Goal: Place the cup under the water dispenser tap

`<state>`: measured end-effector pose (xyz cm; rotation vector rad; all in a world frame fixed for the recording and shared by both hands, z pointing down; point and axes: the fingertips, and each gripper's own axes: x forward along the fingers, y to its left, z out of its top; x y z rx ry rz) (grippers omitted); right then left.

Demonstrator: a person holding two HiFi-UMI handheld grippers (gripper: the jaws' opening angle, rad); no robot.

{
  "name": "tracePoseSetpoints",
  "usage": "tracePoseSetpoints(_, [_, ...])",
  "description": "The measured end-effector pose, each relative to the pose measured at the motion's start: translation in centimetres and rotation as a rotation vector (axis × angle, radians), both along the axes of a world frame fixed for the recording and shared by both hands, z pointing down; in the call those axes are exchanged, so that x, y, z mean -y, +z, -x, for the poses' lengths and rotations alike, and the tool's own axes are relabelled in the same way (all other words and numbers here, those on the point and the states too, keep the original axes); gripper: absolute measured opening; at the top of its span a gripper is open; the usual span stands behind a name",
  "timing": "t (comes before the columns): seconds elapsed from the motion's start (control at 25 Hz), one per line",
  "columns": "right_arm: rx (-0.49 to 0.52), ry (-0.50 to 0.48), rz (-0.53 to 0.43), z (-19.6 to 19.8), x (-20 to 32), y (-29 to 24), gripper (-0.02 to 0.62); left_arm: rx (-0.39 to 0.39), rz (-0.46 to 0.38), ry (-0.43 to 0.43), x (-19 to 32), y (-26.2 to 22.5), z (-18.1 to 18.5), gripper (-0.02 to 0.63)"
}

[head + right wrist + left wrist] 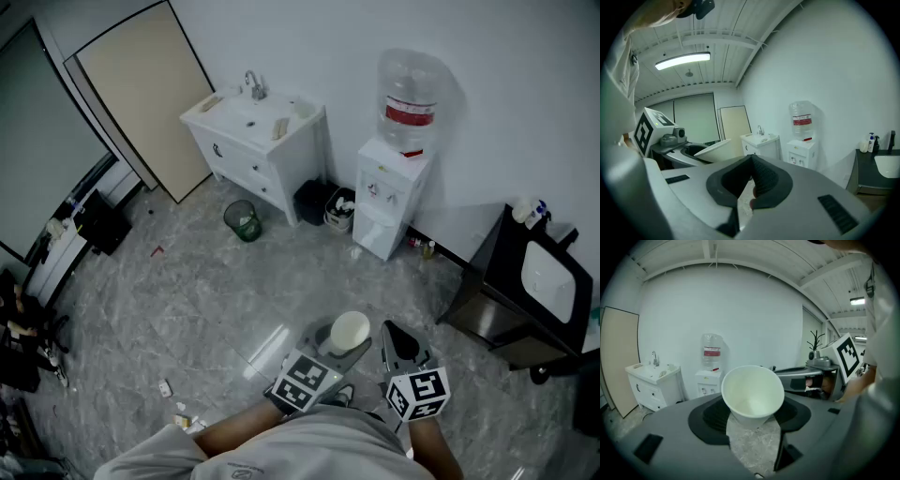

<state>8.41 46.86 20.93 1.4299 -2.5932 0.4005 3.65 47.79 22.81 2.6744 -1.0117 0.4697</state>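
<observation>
1 white paper cup [752,392] sits between the dark fingers [711,414] of the left gripper [751,423]. They stand fairly wide apart and press on its lower, narrower part. The cup's mouth faces up and leans a little back toward the person. I judge that hold is chosen so the base stays free to be set down upright and the open top will face the spout.

The right gripper [751,174] rides just beside the left one. Its ribbed fingers are closed together with nothing between them, which suits a hand with no share in this carry.

The white water dispenser [389,197] stands against the far wall, well apart from the cup across the marbled grey floor [206,300]. It is near a white sink cabinet [258,141]. Its tap [381,192] shows only as small marks on the front panel, so the placing step looks not yet begun.

The clear bottle [411,101] on top carries a red label [409,114]. Any print on it is too small to read, and I cannot make out a brand on the dispenser or the cup. The gripper cubes show only black-and-white square markers, no words.
</observation>
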Motion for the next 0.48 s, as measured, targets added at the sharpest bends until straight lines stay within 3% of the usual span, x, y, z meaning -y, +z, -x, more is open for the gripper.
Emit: tracePoseSetpoints(0.48, [0.042, -0.019, 0.004, -2.1, 0.5, 0.3, 0.015, 0.008, -0.002, -0.008, 0.4, 0.7, -1.9, 0.27])
